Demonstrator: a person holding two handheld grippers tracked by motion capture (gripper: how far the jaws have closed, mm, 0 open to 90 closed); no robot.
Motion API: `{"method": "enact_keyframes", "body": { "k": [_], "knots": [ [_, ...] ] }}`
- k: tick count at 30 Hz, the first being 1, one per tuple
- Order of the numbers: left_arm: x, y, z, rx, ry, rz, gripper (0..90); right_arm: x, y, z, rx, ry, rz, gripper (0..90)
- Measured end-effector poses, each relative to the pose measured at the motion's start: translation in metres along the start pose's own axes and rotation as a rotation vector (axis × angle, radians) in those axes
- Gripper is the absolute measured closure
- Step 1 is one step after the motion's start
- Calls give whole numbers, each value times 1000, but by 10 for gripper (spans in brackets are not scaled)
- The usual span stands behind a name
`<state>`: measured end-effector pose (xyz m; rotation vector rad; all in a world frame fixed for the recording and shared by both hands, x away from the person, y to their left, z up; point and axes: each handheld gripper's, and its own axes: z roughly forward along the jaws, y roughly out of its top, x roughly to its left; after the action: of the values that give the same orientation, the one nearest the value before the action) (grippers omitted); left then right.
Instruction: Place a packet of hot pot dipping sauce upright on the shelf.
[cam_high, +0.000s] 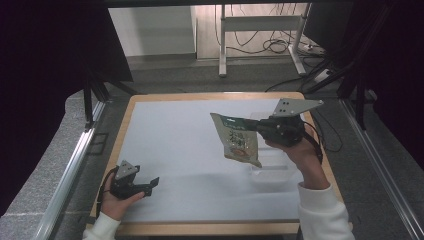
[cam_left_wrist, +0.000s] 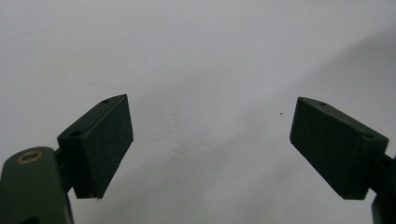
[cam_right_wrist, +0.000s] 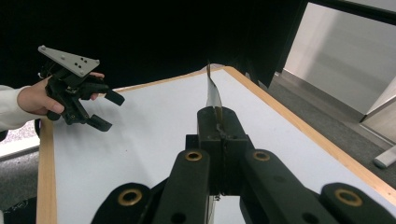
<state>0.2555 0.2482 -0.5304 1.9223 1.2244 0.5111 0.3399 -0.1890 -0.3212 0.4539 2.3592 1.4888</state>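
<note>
A flat snack packet (cam_high: 240, 142) with a green top and a beige printed front hangs in the air over the right half of the white table top (cam_high: 175, 145). My right gripper (cam_high: 250, 124) is shut on the packet's upper corner, held from the right. In the right gripper view the jaws (cam_right_wrist: 219, 116) are pressed together on the packet (cam_right_wrist: 213, 93), seen edge-on as a thin strip. My left gripper (cam_high: 152, 185) rests low at the front left of the table, open and holding nothing. The left gripper view shows its jaws (cam_left_wrist: 210, 140) wide apart over bare white surface.
A clear plastic tub (cam_high: 272, 175) sits on the table just below and to the right of the hanging packet. The table's wooden rim (cam_high: 215, 95) frames the white top. Dark curtains, a metal frame and floor cables lie beyond. The left gripper (cam_right_wrist: 111, 112) appears far left in the right gripper view.
</note>
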Motion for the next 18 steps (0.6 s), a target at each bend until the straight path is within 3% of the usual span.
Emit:
{"method": "enact_keyframes", "body": {
  "k": [18],
  "knots": [
    [0,0,1,3,0,1,131,-19,-12,-23,0,-44,33,896]
  ]
}}
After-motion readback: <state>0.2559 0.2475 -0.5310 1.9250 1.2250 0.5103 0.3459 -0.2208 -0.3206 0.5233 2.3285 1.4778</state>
